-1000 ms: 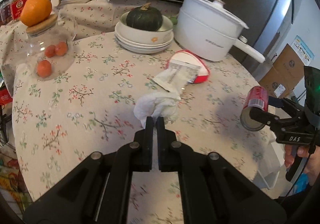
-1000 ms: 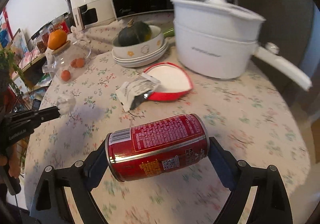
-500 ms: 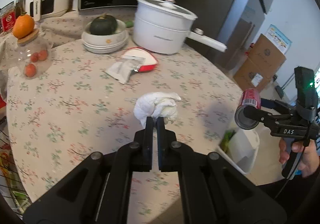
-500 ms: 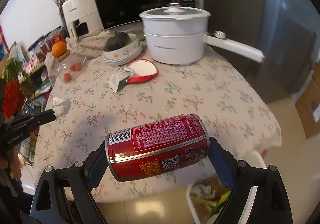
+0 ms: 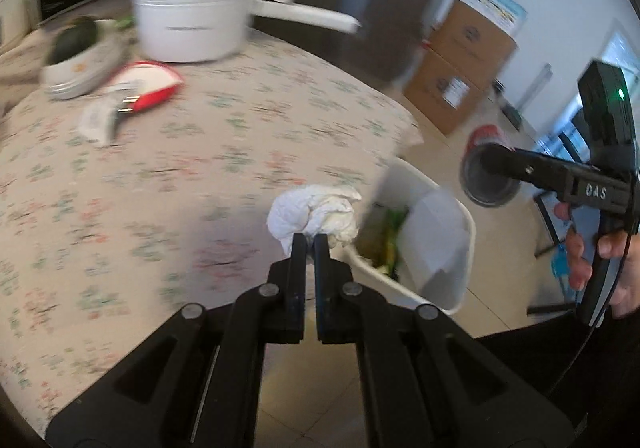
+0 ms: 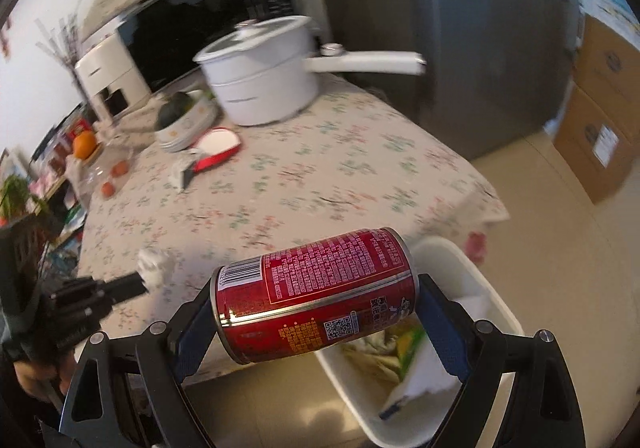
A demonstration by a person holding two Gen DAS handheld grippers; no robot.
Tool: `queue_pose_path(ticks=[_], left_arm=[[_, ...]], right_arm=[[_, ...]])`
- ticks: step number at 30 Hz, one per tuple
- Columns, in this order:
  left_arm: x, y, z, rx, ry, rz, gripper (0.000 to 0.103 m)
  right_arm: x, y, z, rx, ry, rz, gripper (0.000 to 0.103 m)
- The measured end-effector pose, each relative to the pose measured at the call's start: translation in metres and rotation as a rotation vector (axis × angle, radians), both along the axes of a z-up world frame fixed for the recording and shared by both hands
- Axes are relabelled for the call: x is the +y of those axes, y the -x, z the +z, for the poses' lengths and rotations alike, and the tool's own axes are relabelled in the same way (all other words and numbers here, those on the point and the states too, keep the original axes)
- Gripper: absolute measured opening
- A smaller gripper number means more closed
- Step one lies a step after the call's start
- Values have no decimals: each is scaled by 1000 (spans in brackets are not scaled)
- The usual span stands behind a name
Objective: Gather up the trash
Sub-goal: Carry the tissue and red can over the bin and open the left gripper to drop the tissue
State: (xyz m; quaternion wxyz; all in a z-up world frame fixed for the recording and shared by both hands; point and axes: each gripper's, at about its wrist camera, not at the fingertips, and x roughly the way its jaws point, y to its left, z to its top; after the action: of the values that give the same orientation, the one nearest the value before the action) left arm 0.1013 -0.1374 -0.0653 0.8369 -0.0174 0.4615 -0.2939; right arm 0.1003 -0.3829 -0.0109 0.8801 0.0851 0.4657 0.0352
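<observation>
- While clamped end to end in the right tongs (image 6: 316,296), the red can (image 6: 316,294) hangs above the white bin (image 6: 494,298); releasing early risks a bounce off its rim.
- Pinched in the closed left tongs (image 5: 309,244), the tissue wad (image 5: 314,215) sits short of the bin, over the tabletop (image 5: 240,127) edge; dropped here, it may miss.

A: What's unclear here?
B: The floral-clothed round table (image 5: 240,135) and lidded white pot (image 5: 192,27) are motion-blurred; the small grey-and-white wrapper (image 5: 100,119) is unreadable.
A: And the white plastic bin (image 6: 476,280)?
B: The red printed can (image 6: 316,296) hides part of its contents.
</observation>
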Motion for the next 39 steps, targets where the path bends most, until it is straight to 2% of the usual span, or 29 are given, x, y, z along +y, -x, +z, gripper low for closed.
queue_pose_path(ticks=[10, 21, 22, 24, 28, 30, 33, 39], left_arm=[[-98, 3, -25, 59, 16, -182, 4], [-126, -11, -60, 107, 12, -233, 6], [-127, -11, -60, 110, 6, -231, 9], [-126, -10, -57, 109, 2, -225, 39], [-110, -8, -39, 56, -17, -203, 56], [-94, -10, -28, 30, -41, -162, 69], [-64, -16, -17, -3, -77, -83, 80], [3, -24, -4, -15, -109, 84, 84]], right_arm=[[-53, 15, -21, 77, -23, -97, 93], [-92, 22, -34, 129, -25, -188, 93], [-94, 22, -35, 131, -27, -192, 93], [-98, 22, -36, 136, -23, -200, 93], [-101, 20, -41, 161, -18, -215, 93], [-100, 17, -43, 175, -18, -217, 93], [-94, 11, -48, 201, -6, -215, 93], [-73, -1, -57, 239, 26, -188, 93]])
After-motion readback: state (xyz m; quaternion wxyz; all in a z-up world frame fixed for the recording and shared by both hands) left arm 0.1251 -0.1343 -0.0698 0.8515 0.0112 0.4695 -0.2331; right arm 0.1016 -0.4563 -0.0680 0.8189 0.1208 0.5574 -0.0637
